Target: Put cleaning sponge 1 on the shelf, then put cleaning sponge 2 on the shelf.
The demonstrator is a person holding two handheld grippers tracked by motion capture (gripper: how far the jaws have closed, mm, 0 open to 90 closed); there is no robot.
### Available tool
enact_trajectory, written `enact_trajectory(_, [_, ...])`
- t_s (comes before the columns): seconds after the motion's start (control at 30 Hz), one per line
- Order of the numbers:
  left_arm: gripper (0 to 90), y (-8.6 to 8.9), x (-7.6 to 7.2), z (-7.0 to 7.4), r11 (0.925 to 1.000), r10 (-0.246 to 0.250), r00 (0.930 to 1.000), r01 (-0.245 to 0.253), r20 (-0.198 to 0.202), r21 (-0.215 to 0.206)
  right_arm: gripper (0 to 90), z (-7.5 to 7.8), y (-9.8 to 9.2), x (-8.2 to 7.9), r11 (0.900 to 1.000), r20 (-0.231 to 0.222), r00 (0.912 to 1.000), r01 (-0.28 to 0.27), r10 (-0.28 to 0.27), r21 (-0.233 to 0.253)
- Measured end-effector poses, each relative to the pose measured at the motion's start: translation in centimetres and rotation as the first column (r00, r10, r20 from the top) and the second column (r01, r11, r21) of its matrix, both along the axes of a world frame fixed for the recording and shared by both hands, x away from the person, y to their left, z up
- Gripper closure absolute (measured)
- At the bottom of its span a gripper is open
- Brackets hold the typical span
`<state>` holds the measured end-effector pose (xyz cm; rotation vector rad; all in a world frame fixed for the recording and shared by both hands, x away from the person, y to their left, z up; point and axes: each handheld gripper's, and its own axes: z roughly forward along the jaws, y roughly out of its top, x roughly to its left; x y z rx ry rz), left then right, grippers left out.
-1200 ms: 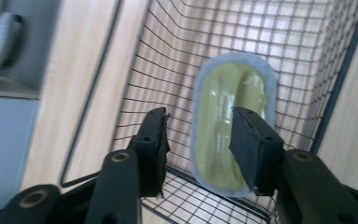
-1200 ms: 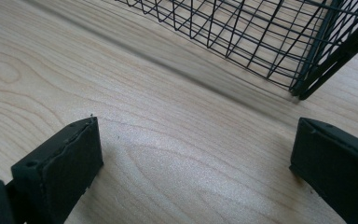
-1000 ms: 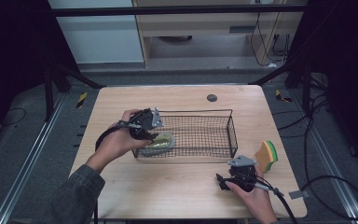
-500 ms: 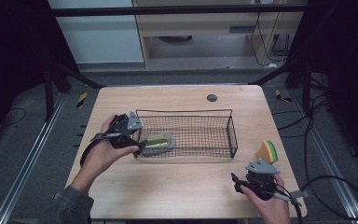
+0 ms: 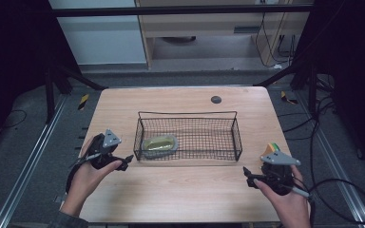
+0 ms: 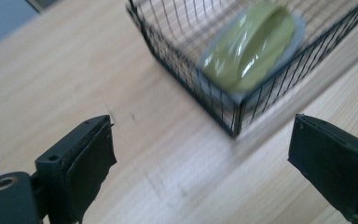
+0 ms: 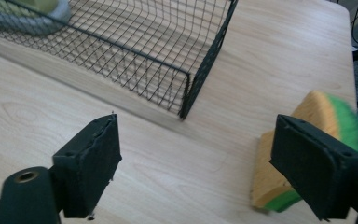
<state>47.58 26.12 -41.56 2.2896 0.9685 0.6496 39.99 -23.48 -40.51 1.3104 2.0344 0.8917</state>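
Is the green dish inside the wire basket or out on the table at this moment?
Inside. The green dish lies on the floor of the wire basket at its left end, behind the mesh wall in the left gripper view.

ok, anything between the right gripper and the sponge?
Nothing visible. In the right gripper view the sponge lies on bare table just beyond the right gripper, partly behind one jaw, and the jaws stand wide open. The wire basket sits off to the other side, clear of that path.
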Motion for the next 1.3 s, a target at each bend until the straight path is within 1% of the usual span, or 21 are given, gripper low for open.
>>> enact_trajectory(0.03, [5.3,0.4,-0.1,-1.1,1.0,0.005,0.9999,-0.005,-0.013,0.001,15.6,0.9,-0.7,0.7,1.0,-0.011,0.9999,0.011,-0.011,0.007])
enact_trajectory(0.07, [5.2,0.4,-0.1,-1.1,1.0,0.005,0.9999,-0.005,-0.013,0.001,15.6,0.9,-0.7,0.7,1.0,-0.011,0.9999,0.011,-0.011,0.007])
enact_trajectory(0.1, [4.9,0.5,-0.2,-2.4,1.0,0.001,0.9992,-0.001,-0.039,0.002,15.7,1.6,-1.4,1.4,1.0,-0.019,0.9994,0.028,-0.028,0.009])
enact_trajectory(0.13, [4.7,0.5,-0.2,-2.4,1.0,0.001,0.9992,-0.001,-0.039,0.002,15.7,1.6,-1.4,1.4,1.0,-0.019,0.9994,0.028,-0.028,0.009])
enact_trajectory(0.17, [4.6,0.5,-0.3,-3.7,0.9994,0.002,0.9984,0.0,-0.056,0.035,15.7,2.2,-2.1,2.1,0.999,-0.038,0.9984,0.042,-0.041,0.015])
enact_trajectory(0.2, [4.7,0.5,-0.3,-4.3,0.9985,0.003,0.998,0.001,-0.063,0.054,15.7,2.5,-2.4,2.5,0.999,-0.045,0.998,0.047,-0.046,0.018])
enact_trajectory(0.23, [4.7,0.5,-0.3,-4.3,0.9985,0.003,0.998,0.001,-0.063,0.054,15.7,2.5,-2.4,2.5,0.999,-0.045,0.998,0.047,-0.046,0.018])
enact_trajectory(0.27, [4.7,0.8,-0.3,-5.0,0.9966,0.017,0.9976,-0.011,-0.067,0.082,15.7,3.0,-3.1,3.0,0.998,-0.054,0.9966,0.063,-0.062,0.016])
enact_trajectory(0.33, [5.0,0.9,-0.2,-5.3,0.9967,0.034,0.9971,-0.028,-0.068,0.077,15.6,3.2,-3.4,3.3,0.998,-0.06,0.9963,0.063,-0.062,0.014])
enact_trajectory(0.4, [4.9,1.4,-0.2,-5.9,0.9944,0.071,0.9952,-0.065,-0.067,0.083,16.4,3.5,-4.4,4.1,0.997,-0.089,0.9929,0.081,-0.079,0.017])
enact_trajectory(0.43, [4.9,1.4,-0.2,-5.9,0.9944,0.071,0.9952,-0.065,-0.067,0.083,16.4,3.5,-4.4,4.1,0.997,-0.089,0.9929,0.081,-0.079,0.017])
enact_trajectory(0.47, [4.8,1.6,-0.2,-6.0,0.9944,0.084,0.9941,-0.079,-0.069,0.071,18.4,3.7,-5.0,4.6,0.996,-0.104,0.9905,0.092,-0.09,0.014])
enact_trajectory(0.53, [4.9,2.2,-0.1,-6.2,0.9927,0.12,0.99,-0.118,-0.075,0.026,19.3,3.7,-5.6,5.0,0.994,-0.114,0.988,0.105,-0.104,0.006])
enact_trajectory(0.6, [4.9,2.6,-0.2,-6.5,0.9903,0.137,0.987,-0.139,-0.083,-0.011,20.7,3.7,-6.0,5.2,0.994,-0.12,0.9864,0.113,-0.112,0.0])
enact_trajectory(0.67, [4.8,2.8,-0.1,-6.5,0.9891,0.144,0.9866,-0.146,-0.075,-0.018,22.0,3.7,-6.2,5.4,0.993,-0.125,0.9853,0.118,-0.116,0.006])
enact_trajectory(0.73, [4.9,3.4,0.0,-6.5,0.9837,0.172,0.983,-0.175,-0.064,-0.041,23.8,3.5,-6.5,5.5,0.992,-0.132,0.9838,0.124,-0.122,0.007])
enact_trajectory(0.8, [4.8,3.8,0.1,-6.9,0.9789,0.184,0.9789,-0.19,-0.089,-0.074,25.7,3.4,-6.7,5.5,0.991,-0.141,0.9811,0.135,-0.133,0.006])
enact_trajectory(0.87, [4.8,4.1,0.1,-7.5,0.979,0.186,0.9764,-0.193,-0.11,-0.064,27.3,3.1,-6.9,5.5,0.989,-0.145,0.979,0.145,-0.144,0.003])
enact_trajectory(1.0, [4.8,4.3,0.3,-7.8,0.9743,0.194,0.9726,-0.206,-0.129,-0.091,29.8,3.0,-7.0,5.5,0.989,-0.148,0.9781,0.149,-0.147,0.003])
enact_trajectory(1.07, [4.8,4.4,0.4,-7.9,0.9734,0.206,0.9703,-0.216,-0.127,-0.076,31.3,2.9,-7.1,5.6,0.989,-0.147,0.9783,0.148,-0.146,-0.001])
enact_trajectory(1.3, [3.6,4.5,0.5,-8.3,0.971,0.202,0.9691,-0.217,-0.141,-0.1,34.3,2.1,-7.2,5.6,0.989,-0.169,0.9746,0.147,-0.147,-0.012])
